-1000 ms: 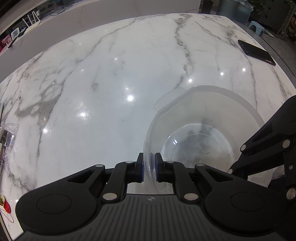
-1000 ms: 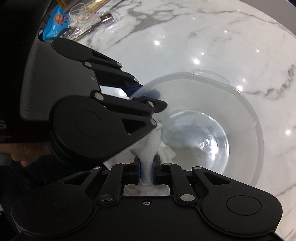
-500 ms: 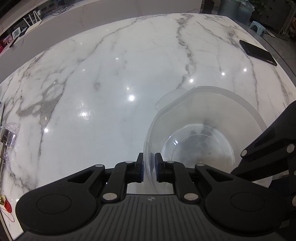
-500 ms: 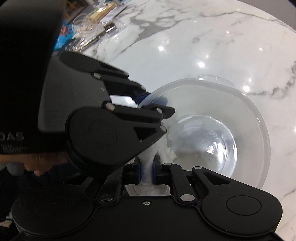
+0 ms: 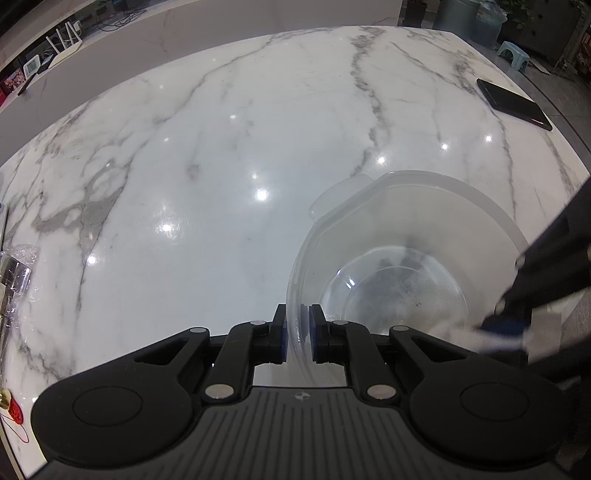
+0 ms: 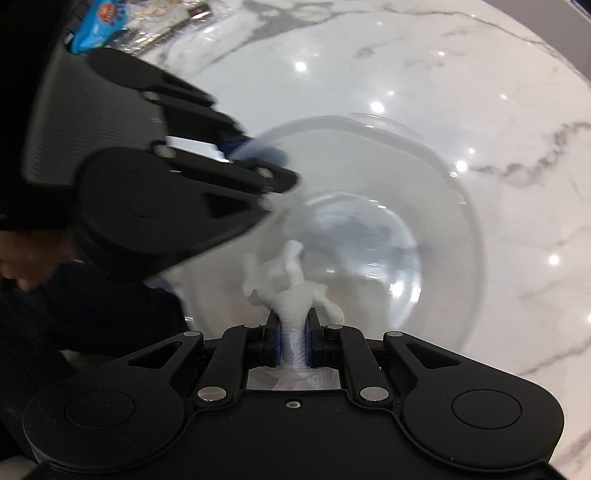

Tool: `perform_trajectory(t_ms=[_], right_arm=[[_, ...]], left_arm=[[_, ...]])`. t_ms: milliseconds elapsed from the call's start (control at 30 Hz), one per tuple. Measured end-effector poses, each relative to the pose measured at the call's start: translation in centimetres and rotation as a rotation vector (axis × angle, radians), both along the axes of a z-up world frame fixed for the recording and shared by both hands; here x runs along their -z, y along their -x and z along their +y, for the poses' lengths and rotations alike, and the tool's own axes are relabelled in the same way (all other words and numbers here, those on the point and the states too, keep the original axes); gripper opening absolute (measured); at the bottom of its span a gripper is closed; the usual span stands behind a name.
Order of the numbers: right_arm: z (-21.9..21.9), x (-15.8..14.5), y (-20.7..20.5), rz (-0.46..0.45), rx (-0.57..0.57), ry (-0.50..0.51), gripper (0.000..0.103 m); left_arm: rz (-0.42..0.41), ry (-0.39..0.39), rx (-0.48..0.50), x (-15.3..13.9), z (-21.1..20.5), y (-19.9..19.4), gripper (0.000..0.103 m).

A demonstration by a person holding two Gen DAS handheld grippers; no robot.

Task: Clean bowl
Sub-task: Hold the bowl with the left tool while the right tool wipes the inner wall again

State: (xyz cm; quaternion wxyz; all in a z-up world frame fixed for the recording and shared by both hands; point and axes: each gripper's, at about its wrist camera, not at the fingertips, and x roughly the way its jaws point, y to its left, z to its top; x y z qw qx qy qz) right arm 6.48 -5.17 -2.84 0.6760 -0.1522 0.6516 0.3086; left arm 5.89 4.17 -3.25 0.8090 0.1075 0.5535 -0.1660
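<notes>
Clear plastic bowl (image 5: 402, 258) sat upright on the white marble bench (image 5: 221, 155), at about 4 o'clock in the left wrist view and filling the centre of the right wrist view (image 6: 369, 236). It had a small tab on the rim at its 11 o'clock, seen from the left wrist.

Left gripper (image 5: 298, 330): jaws nearly closed, pinching the near wall of the bowl at its rim, one pad outside, one inside. The right wrist view showed the same clamp from the side (image 6: 255, 151), at the bowl's 10 o'clock edge, blurred.

Right gripper (image 6: 293, 334): jaws closed tight on a wad of white paper towel (image 6: 291, 284). The bunched end of the towel stuck out past the pads and hung over the inner wall of the bowl near 7 o'clock. Could not tell whether it touched the plastic. In the left wrist view this gripper came in at 3 o'clock (image 5: 509, 326), blurred, with the towel a white smear at the bowl's edge.

Bowl floor showed a few dark specks (image 5: 417, 304).

Elsewhere on the bench: black phone (image 5: 513, 103) at 2 o'clock, well apart from the bowl; clear wrapping (image 5: 14, 273) at 9 o'clock. Blue packet (image 6: 96, 29) at 11 o'clock in the right wrist view.
</notes>
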Motion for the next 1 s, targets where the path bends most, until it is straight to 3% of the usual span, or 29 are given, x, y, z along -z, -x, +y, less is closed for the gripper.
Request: perform_trajectory(t_ms=[433, 1000], right_arm=[[-1.0, 0.4, -2.3, -0.144, 0.086, 0.080, 0.009], [-2.6, -2.1, -5.1, -0.265, 0.213, -0.001, 0.009]], left_arm=[[-0.004, -0.003, 0.003, 0.0, -0.3, 0.1, 0.010], [-0.021, -0.026, -0.019, 0.1, -0.2, 0.0, 0.013]])
